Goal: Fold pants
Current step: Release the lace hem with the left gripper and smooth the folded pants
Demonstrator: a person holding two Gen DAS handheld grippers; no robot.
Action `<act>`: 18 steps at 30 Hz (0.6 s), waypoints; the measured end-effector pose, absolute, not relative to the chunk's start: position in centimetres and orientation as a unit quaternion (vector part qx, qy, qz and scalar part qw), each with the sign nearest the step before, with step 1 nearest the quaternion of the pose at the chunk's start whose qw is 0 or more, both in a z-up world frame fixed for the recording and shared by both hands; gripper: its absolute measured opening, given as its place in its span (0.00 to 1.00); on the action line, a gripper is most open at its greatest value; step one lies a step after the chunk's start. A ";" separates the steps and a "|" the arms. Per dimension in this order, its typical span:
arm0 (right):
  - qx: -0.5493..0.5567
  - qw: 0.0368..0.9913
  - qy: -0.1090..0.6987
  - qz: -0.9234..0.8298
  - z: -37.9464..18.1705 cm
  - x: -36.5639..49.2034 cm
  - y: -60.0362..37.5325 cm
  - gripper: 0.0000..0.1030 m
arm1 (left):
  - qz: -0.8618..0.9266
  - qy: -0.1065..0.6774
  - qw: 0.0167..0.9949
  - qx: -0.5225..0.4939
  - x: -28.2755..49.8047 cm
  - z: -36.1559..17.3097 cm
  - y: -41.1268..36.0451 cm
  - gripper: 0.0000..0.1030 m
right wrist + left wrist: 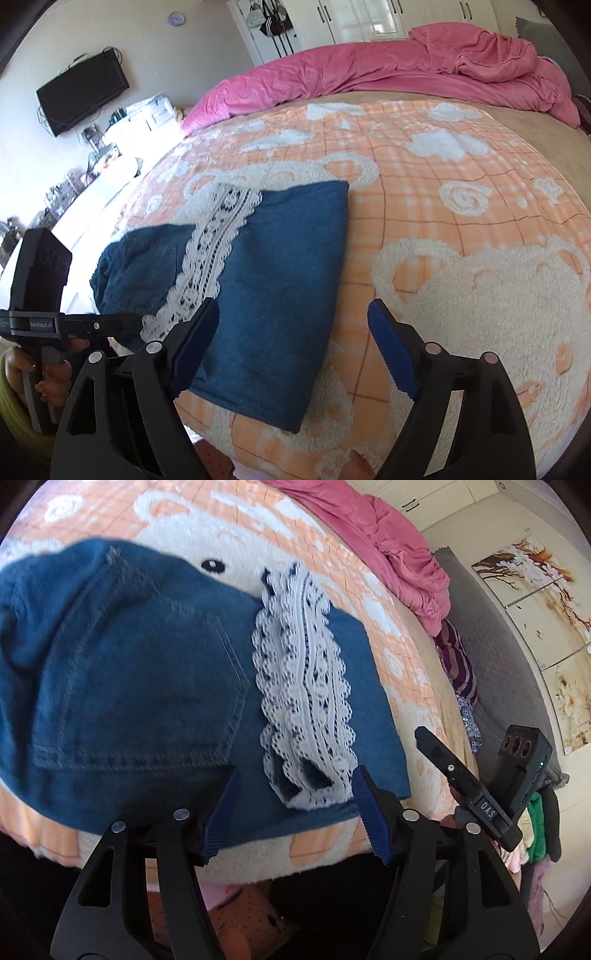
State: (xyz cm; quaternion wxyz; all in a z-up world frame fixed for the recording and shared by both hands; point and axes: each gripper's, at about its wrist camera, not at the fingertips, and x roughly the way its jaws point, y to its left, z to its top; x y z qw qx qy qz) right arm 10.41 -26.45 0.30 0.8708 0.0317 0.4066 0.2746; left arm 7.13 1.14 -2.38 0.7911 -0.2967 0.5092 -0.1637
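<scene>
The folded blue denim pants (266, 295) with white lace trim (214, 243) lie flat on the near part of the orange-and-white plush blanket (461, 258). Above the near edge, the left gripper (295, 812) and right gripper (291, 350) both stand open, holding nothing. A crumpled pink duvet (406, 74) lies far behind.

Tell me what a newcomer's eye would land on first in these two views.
The folded blue denim pants stand out first, lying near the edge of the orange-and-white fleece blanket, with a white lace trim running across them. Behind, a rumpled pink duvet is heaped along the far side of the bed. In front, both the left hand-held gripper and the right hand-held gripper are open, holding nothing.
</scene>
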 end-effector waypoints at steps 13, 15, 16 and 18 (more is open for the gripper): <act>0.011 0.874 0.395 0.282 0.1 9.9 -25.8 0.79 | -0.161 0.508 0.808 -0.252 6.3 -2.1 -0.8 0.09; 0.000 0.880 0.370 0.298 1.0 9.1 -25.4 0.79 | -0.156 0.501 0.823 -0.216 5.3 -1.6 -1.1 0.10; -0.011 0.879 0.366 0.304 1.1 8.8 -24.9 0.79 | -0.151 0.499 0.828 -0.208 5.2 -1.5 -1.2 0.10; -0.042 0.876 0.366 0.311 0.9 8.3 -23.6 0.79 | -0.142 0.500 0.832 -0.192 5.5 -1.7 -1.5 0.13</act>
